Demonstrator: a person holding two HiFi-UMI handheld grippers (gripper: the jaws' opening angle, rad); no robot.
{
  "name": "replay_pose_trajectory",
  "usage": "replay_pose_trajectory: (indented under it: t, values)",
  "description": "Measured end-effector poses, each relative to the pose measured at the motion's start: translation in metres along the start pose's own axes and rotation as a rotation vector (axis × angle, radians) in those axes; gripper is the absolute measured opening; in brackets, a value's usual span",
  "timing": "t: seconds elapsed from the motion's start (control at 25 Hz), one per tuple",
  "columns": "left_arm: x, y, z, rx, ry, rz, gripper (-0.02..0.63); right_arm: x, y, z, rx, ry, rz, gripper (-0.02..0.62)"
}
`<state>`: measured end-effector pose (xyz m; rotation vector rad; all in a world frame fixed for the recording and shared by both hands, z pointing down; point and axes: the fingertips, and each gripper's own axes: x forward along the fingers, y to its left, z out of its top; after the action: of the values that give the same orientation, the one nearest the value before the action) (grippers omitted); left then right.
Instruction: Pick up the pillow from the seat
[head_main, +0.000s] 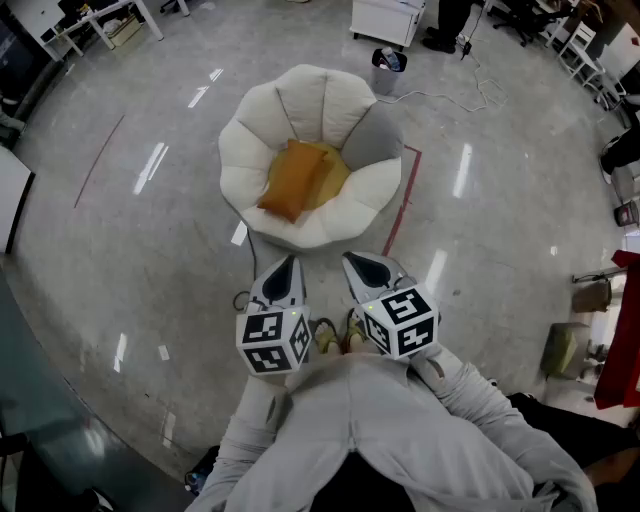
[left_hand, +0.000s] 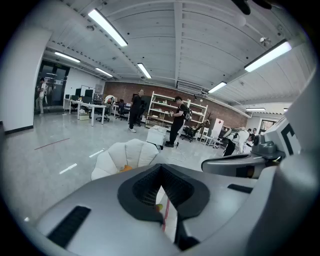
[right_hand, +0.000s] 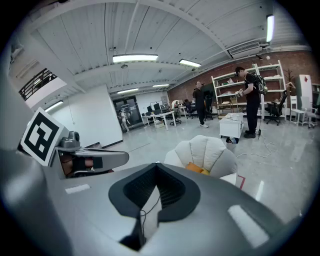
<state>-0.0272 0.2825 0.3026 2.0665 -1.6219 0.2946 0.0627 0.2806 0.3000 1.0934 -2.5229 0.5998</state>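
Orange pillow (head_main: 300, 178) lies mid-seat on the white petal-backed seat (head_main: 245, 135), one end toward the seat's front-left edge; left gripper (head_main: 289, 262) and right gripper (head_main: 356, 262) side by side near the seat's front edge, apart from it; both tongs closed, nothing between them.

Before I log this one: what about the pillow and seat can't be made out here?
Pillow, left gripper view: only an orange sliver; the left tool hides the rest.
Seat, right gripper view: lower front hidden by the right tool.
Head view: too small to tell whether the pillow is one piece or two.
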Motion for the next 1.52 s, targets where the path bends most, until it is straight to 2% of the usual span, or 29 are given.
replay_pose_trajectory:
  t: [0.48,0.72,0.96,1.52]
  values:
    - [-0.021,0.001,-0.005,-0.004,-0.024,0.004,0.005,-0.008,0.025,-0.004,-0.045,0.005,0.026,-0.002]
    - [-0.028,0.011,-0.007,-0.005,-0.023,0.013,0.005,-0.003,0.027,-0.011,0.027,0.024,0.022,0.0]
    - [-0.027,0.022,-0.011,-0.001,-0.012,0.01,0.003,0.006,0.028,-0.016,0.033,0.043,-0.007,0.0]
    - [-0.016,0.049,-0.006,0.009,0.003,-0.001,0.005,0.035,0.037,-0.005,0.083,0.047,0.027,0.0]
